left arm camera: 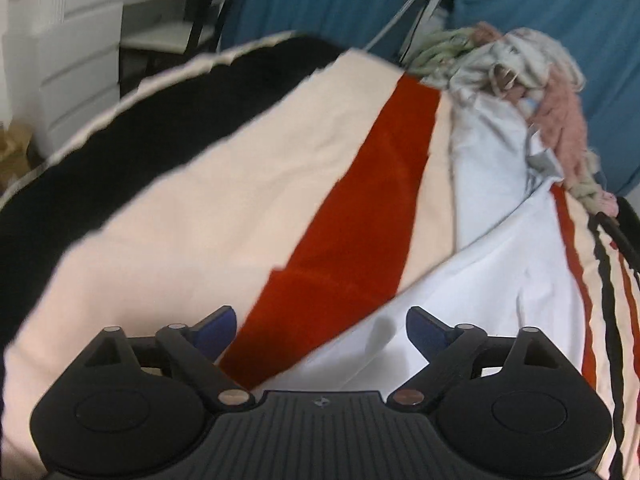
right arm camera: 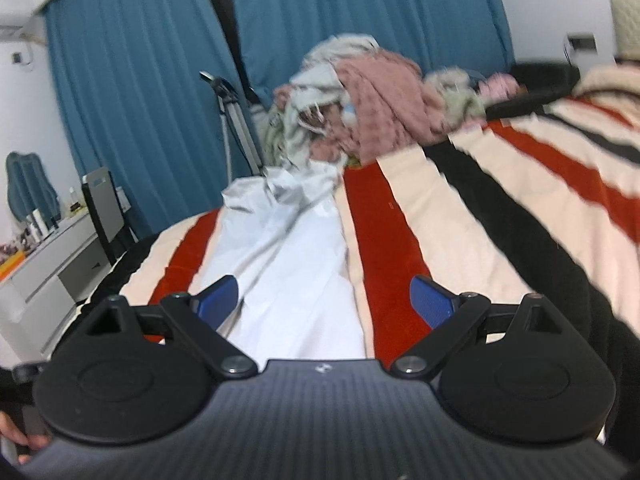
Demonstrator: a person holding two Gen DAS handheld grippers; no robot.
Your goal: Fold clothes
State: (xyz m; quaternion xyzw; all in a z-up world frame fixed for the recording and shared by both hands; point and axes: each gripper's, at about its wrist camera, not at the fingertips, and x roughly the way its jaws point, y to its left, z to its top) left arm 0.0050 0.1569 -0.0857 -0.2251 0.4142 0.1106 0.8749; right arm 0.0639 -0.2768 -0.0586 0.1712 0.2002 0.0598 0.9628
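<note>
A: Where is the garment?

B: The white garment (right arm camera: 296, 256) lies stretched out along the striped blanket (right arm camera: 480, 216) on the bed. In the right wrist view it runs from the lower centre of the frame up toward the middle, crumpled at its far end. In the left wrist view the same white garment (left arm camera: 492, 264) fills the lower right, with a fold of the striped blanket (left arm camera: 240, 184) crossing the centre.

A: And the left tool?

B: The left tool (left arm camera: 320, 330) has its blue pads spread wide at the bottom of the frame, with nothing between them. It hangs over the edge where the red stripe meets the white cloth.

A: The right one?

B: The right tool (right arm camera: 324, 298) is just as wide apart and has hold of nothing. Its left fingertip (right arm camera: 216, 296) shows over the white cloth, its right one over a red stripe.

A: Anything else on the bed?

B: A pile of clothes (right arm camera: 360, 104), pink, grey and pale green, sits at the far end of the bed in the upper centre, against blue curtains (right arm camera: 132, 80). A white counter (right arm camera: 48, 256) stands at the left edge.
</note>
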